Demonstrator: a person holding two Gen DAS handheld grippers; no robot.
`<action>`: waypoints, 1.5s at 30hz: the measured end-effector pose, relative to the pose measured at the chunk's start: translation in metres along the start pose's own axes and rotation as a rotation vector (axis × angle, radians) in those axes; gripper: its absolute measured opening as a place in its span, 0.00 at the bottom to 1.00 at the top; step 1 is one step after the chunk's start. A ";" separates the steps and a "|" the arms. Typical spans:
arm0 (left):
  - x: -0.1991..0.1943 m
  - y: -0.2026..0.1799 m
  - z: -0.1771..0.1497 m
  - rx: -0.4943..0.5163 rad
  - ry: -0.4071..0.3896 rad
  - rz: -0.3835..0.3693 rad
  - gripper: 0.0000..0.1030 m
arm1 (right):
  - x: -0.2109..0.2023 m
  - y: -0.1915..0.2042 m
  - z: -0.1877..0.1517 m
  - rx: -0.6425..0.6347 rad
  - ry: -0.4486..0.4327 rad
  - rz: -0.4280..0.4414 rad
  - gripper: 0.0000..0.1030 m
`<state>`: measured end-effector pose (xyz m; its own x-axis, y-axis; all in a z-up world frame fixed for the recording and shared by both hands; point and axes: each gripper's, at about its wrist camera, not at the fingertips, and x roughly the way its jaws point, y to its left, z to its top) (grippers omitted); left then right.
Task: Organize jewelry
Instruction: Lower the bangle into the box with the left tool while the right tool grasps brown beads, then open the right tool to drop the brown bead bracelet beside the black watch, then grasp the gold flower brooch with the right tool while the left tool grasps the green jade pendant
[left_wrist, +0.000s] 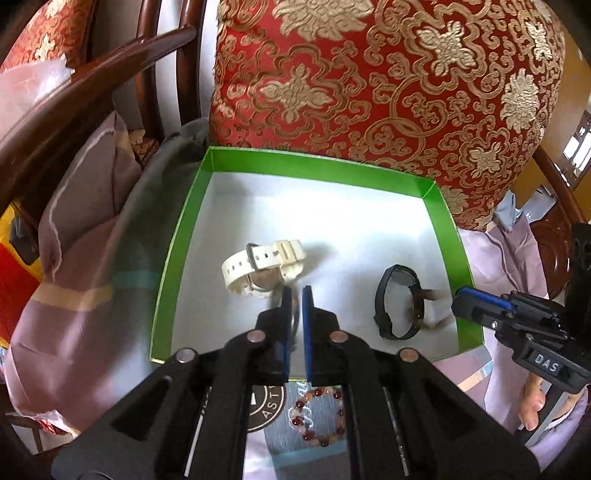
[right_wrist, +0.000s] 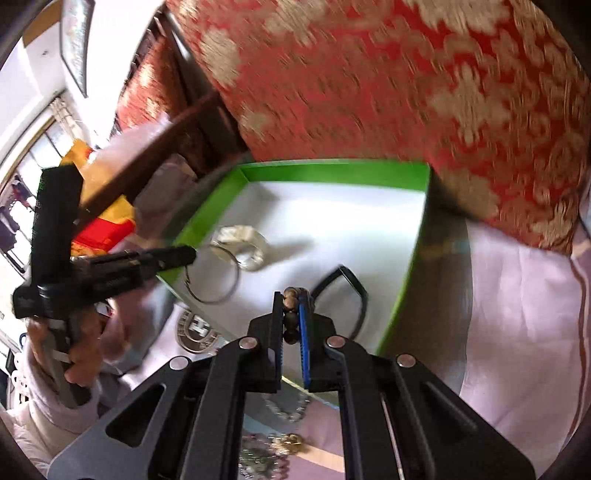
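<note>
Between the right gripper's (right_wrist: 292, 314) fingers sit dark brown beads (right_wrist: 290, 306) (round, strung), gripped tight.

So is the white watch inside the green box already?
Inside. The white watch lies on the white floor of the green box, with the black watch beside it.

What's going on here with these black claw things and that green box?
A person is sorting jewelry into a green box with a handheld gripper in each hand. The left gripper is shut on a thin silver bangle over the box. The right gripper is shut on a dark bead bracelet, at the box's edge. A white watch and a black watch already lie inside. A red bead bracelet waits outside.
</note>
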<state>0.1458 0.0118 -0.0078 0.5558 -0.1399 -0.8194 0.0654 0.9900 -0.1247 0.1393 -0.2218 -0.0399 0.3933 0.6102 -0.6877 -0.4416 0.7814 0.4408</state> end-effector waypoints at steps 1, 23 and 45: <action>-0.004 0.002 -0.001 -0.002 -0.005 0.001 0.05 | 0.001 -0.001 0.000 0.006 0.000 0.002 0.08; 0.014 -0.001 -0.106 0.017 0.200 0.079 0.35 | -0.011 0.029 -0.069 -0.118 0.137 -0.092 0.47; 0.004 -0.033 -0.125 0.094 0.204 -0.020 0.71 | 0.012 0.025 -0.094 -0.125 0.274 -0.216 0.21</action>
<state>0.0426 -0.0231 -0.0769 0.3754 -0.1507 -0.9145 0.1569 0.9828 -0.0975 0.0568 -0.2074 -0.0916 0.2656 0.3620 -0.8936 -0.4740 0.8561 0.2059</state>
